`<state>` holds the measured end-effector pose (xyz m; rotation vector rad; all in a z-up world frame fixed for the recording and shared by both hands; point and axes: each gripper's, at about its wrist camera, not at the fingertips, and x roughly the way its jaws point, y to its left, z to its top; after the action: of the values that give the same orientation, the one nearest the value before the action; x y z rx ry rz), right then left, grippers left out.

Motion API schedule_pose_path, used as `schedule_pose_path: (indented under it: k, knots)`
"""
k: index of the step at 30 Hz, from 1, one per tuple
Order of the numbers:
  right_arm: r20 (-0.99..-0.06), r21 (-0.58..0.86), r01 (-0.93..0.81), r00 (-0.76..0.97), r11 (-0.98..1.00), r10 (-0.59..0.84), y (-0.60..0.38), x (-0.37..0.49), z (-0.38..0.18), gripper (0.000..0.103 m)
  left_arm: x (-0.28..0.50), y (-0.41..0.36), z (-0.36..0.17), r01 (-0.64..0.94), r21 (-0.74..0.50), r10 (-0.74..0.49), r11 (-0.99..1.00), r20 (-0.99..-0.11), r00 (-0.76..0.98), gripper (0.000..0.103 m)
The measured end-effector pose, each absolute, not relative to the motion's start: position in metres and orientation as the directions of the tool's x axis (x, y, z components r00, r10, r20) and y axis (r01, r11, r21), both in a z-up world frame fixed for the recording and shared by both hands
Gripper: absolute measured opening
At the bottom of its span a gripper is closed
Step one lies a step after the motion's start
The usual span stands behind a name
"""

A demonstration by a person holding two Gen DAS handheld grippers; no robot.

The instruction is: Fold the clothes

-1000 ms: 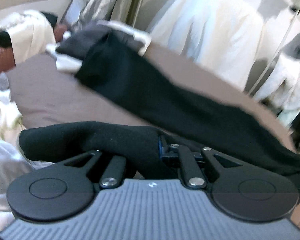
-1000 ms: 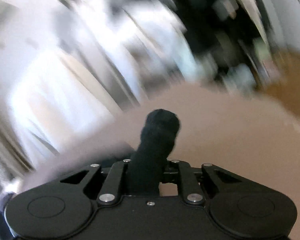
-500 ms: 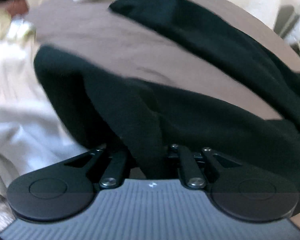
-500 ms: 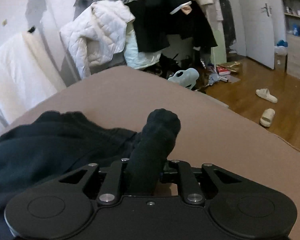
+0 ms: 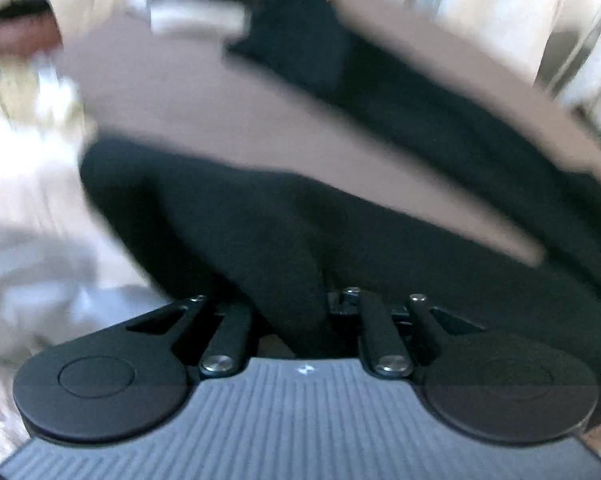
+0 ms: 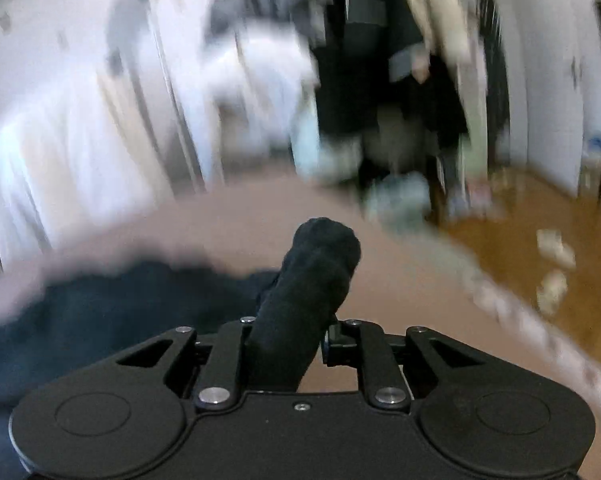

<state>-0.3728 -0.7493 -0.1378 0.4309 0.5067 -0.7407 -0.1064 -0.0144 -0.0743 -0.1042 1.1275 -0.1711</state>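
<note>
Left claw (image 5: 296, 320): opening, dark garment (image 5: 380, 240) between jaws, lowered to bed (image 5: 204, 120) for folding.
Right claw (image 6: 292, 344): opening, bunched end between jaws.

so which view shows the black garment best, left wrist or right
The left wrist view: the black garment sprawls across the brown bed cover in two long bands, one running into the left gripper. The right wrist view shows only a bunched end standing up from the right gripper, plus a blurred dark patch.

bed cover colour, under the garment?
Plain brown bed cover, no pattern visible; the black garment lies on it. Shows best in the left wrist view.
</note>
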Motion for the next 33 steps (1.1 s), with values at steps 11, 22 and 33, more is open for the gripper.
schedule_pose_path:
  k: [11, 22, 33]
  knots:
    - [-0.747, 0.265, 0.785, 0.535, 0.560, -0.396, -0.790, -0.387, -0.090, 0.075, -0.143, -0.006, -0.008, 0.043, 0.328, 0.230, 0.944, -0.743, 0.629, 0.051]
    - [-0.669, 0.161, 0.370, 0.723, 0.915, -0.175, -0.770, -0.225, -0.069, 0.075, -0.088, -0.018, 0.012, 0.092, 0.165, 0.061, 0.982, -0.741, 0.669, 0.055]
    - [-0.708, 0.280, 0.415, 0.698, 0.866, -0.106, -0.826, -0.105, -0.119, 0.075, 0.066, -0.100, -0.049, 0.221, 0.125, -0.058, 0.967, -0.739, 0.671, 0.063]
